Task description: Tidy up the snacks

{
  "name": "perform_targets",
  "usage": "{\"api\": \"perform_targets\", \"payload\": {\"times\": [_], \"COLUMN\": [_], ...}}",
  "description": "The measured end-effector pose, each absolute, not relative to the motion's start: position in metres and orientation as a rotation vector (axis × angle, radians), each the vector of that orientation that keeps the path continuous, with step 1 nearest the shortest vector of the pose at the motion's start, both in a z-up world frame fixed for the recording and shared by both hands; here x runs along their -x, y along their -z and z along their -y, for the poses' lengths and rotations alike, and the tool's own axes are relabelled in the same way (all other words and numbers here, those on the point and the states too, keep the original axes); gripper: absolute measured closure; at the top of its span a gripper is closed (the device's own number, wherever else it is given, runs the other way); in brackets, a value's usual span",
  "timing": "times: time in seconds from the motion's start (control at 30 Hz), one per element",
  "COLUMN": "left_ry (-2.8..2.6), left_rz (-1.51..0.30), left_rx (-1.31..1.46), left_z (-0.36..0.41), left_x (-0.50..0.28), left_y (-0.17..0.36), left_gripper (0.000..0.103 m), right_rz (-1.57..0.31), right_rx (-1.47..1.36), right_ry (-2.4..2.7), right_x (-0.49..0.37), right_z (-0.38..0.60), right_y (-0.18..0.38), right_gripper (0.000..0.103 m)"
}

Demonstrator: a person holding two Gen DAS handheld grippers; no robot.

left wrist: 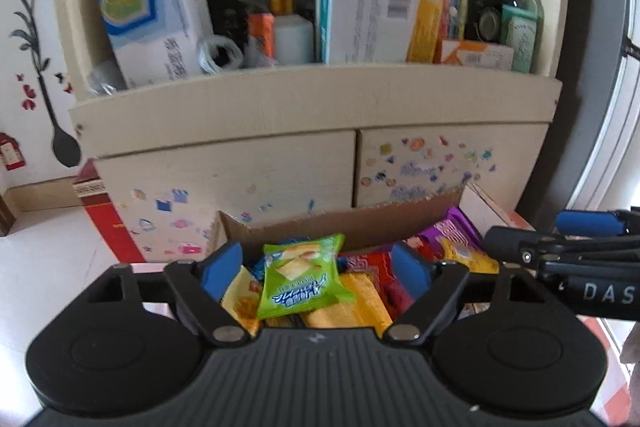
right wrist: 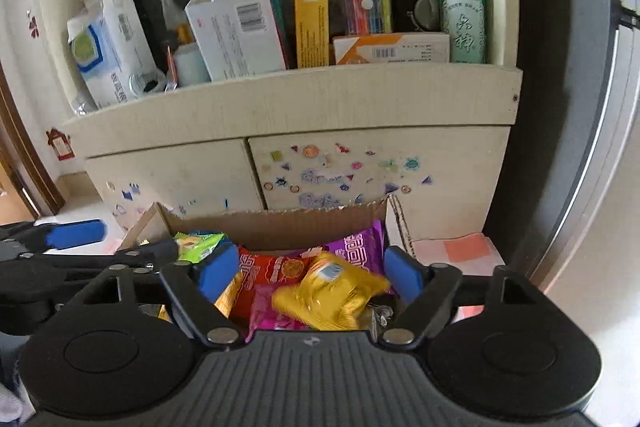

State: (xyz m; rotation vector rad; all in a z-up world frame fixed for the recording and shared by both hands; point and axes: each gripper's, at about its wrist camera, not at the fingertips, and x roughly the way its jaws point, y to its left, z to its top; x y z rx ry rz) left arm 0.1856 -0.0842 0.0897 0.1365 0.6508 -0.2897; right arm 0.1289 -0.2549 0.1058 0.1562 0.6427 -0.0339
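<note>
Hovering both tools over the cardboard box (left wrist: 340, 223), I take that box as my landmark for everything here. My left gripper (left wrist: 316, 267) is spread wide and grasps nothing; the green snack packet (left wrist: 300, 279) lies on top of the heap inside the box, right between its blue pads (left wrist: 222, 267) but, as far as I can judge, below them and not touched. Its long axis runs roughly away from me toward the box's far wall, tilted a little, so my jaws already stand across its short width — the useful relation for a pinch.

My right gripper (right wrist: 310, 277) is also released and empty. Under it, nearer the box's right wall, sits the yellow packet (right wrist: 328, 291), crumpled, resting on a red packet (right wrist: 272, 267) with a purple packet (right wrist: 356, 243) behind it against the far wall.

For the green one my left tool is plainly the nearer — the right would have to cross the box. I judge a straight descent is what the next move needs.
</note>
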Motion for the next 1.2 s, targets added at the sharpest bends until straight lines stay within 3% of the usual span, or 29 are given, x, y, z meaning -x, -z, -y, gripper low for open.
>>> {"api": "perform_targets", "payload": {"times": [0.37,1.2], "left_ry": [0.234,0.154], "left_rz": [-0.716,-0.813], "left_rx": [-0.160,-0.207], "left_z": [0.068,0.060], "left_x": [-0.159,-0.129], "left_y": [-0.098,-0.094], "left_gripper": [0.013,0.011], "right_rz": [-0.701,-0.835], "right_rx": [-0.111,-0.073], "right_ry": [0.043,0.128], "right_x": [-0.114,-0.088], "right_z": [0.247,0.234], "right_y": [-0.115,-0.106], "right_gripper": [0.008,0.000]}}
